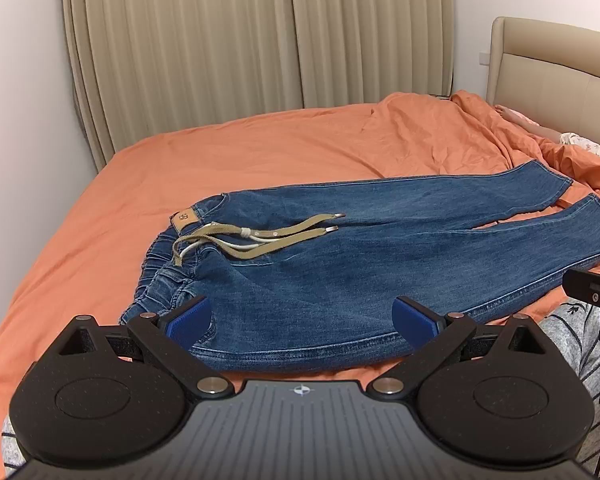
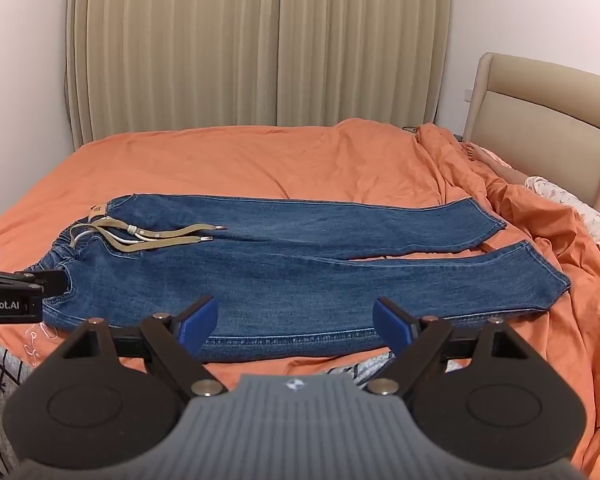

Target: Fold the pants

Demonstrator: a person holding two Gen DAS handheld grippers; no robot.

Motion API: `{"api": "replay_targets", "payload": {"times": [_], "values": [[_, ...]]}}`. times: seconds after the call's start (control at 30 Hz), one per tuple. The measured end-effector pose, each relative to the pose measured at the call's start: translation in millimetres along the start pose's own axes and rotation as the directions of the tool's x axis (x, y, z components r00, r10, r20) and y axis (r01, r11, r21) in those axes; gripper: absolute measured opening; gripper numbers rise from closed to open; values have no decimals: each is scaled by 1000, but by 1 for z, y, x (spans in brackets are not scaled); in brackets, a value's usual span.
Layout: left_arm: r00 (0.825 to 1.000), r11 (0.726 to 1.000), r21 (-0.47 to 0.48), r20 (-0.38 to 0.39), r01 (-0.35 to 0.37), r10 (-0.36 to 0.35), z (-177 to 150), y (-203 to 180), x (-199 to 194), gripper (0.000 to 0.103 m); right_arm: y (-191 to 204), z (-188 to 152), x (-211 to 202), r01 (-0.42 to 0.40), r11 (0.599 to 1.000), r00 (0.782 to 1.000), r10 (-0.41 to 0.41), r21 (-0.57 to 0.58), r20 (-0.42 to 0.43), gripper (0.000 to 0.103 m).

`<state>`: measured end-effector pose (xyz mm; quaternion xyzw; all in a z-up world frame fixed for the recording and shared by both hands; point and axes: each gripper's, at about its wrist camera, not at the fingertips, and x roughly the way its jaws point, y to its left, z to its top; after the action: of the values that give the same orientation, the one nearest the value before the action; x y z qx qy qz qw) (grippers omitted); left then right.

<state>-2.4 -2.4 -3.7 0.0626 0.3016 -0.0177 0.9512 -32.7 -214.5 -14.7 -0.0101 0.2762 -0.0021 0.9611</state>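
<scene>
Tilting downward, left gripper and right gripper gaping, above pants

A home bedroom: a bed with orange bedding, a padded beige headboard, and drawn beige curtains.

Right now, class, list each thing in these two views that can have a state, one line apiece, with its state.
jeans: unfolded, spread flat, legs apart at hems
drawstring: untied, loose ends lying on the denim
left gripper: open, holding nothing
right gripper: open, holding nothing
curtains: drawn shut
orange bedsheet: wrinkled
</scene>
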Motion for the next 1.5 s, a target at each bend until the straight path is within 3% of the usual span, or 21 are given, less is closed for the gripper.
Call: {"api": "replay_targets", "payload": {"times": [1.5], "values": [[1000,1000,1,-24,-3,4,-5,-1,1,103,-1,0,-2,-18,1000,1000,18,4,-5,81]]}}
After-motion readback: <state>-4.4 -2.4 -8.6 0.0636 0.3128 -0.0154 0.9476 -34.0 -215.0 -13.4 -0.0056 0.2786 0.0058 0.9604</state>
